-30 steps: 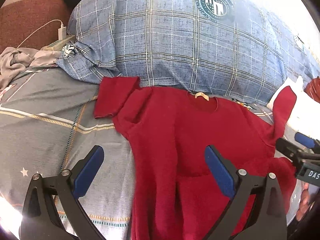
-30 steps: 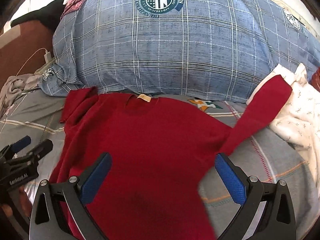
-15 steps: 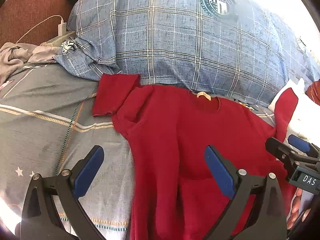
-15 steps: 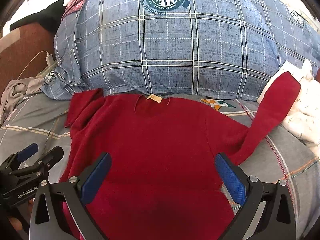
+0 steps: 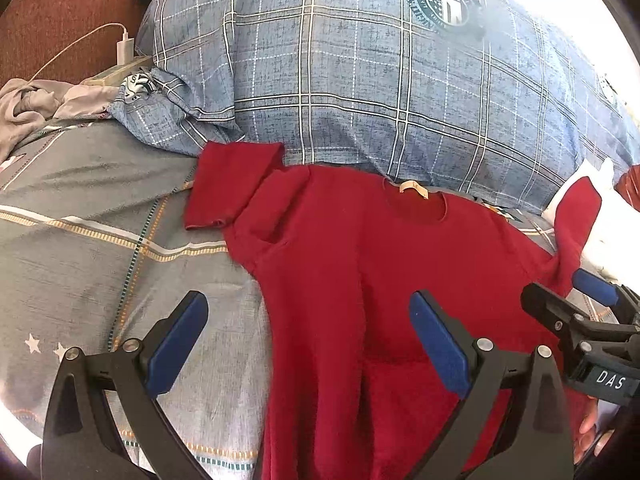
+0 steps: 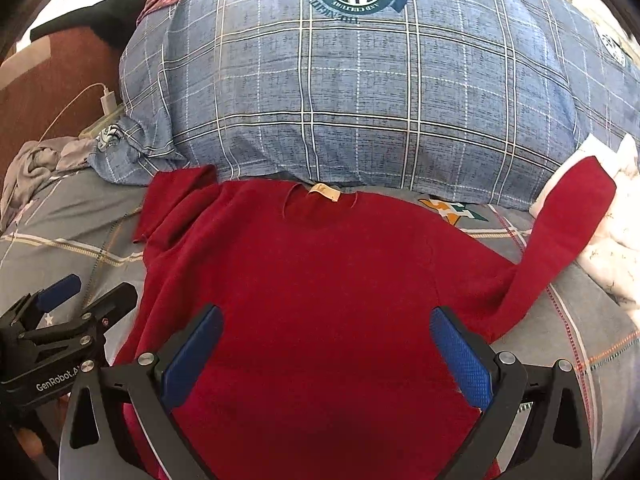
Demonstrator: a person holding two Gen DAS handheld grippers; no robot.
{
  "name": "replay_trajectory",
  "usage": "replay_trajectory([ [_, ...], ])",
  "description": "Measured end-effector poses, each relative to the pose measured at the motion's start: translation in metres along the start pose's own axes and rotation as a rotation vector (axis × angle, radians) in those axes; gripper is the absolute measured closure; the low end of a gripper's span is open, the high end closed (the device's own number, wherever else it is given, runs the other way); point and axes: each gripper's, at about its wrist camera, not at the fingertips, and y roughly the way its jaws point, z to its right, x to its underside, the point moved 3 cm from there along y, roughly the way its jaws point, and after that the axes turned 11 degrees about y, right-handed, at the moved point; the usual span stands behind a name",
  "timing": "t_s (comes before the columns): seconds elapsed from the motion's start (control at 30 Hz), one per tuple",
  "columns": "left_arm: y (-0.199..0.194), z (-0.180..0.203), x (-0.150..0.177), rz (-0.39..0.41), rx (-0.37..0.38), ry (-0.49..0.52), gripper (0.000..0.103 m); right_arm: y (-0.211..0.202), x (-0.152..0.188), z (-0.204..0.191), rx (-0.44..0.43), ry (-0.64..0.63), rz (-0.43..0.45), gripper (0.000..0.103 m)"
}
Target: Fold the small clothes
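Note:
A red long-sleeved top (image 5: 360, 264) lies flat on the grey bedsheet (image 5: 100, 240), neck with a tan label toward the pillow. It also shows in the right wrist view (image 6: 320, 288). Its left sleeve (image 5: 228, 184) is folded in short. Its right sleeve (image 6: 560, 240) stretches out onto white cloth. My left gripper (image 5: 308, 344) is open and empty over the top's left edge. My right gripper (image 6: 328, 356) is open and empty over the lower middle of the top. Each gripper shows in the other's view, the left one (image 6: 76, 300) and the right one (image 5: 576, 300).
A big blue plaid pillow (image 6: 360, 92) lies right behind the top. A crumpled grey garment (image 5: 36, 100) and a white charger with cable (image 5: 124, 46) sit at the far left. White patterned cloth (image 6: 608, 248) lies at the right. A brown headboard (image 5: 60, 12) stands behind.
Both grippers have moved forward and lower over the red top, which now looks larger. Both stay open. The top has not moved.

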Motion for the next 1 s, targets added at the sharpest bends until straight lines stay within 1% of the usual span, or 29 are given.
replay_trajectory([
  [0.23, 0.003, -0.003, 0.0, -0.003, -0.004, -0.004, 0.002, 0.003, -0.002, -0.006, 0.008, -0.023, 0.001, 0.0],
  [0.6, 0.005, -0.005, 0.001, -0.007, -0.004, -0.008, 0.002, 0.008, -0.004, 0.0, 0.036, -0.011, -0.009, 0.0],
  [1.0, 0.012, -0.008, -0.001, -0.016, -0.017, -0.008, 0.002, 0.014, -0.006, -0.003, 0.033, -0.028, -0.019, 0.0],
])
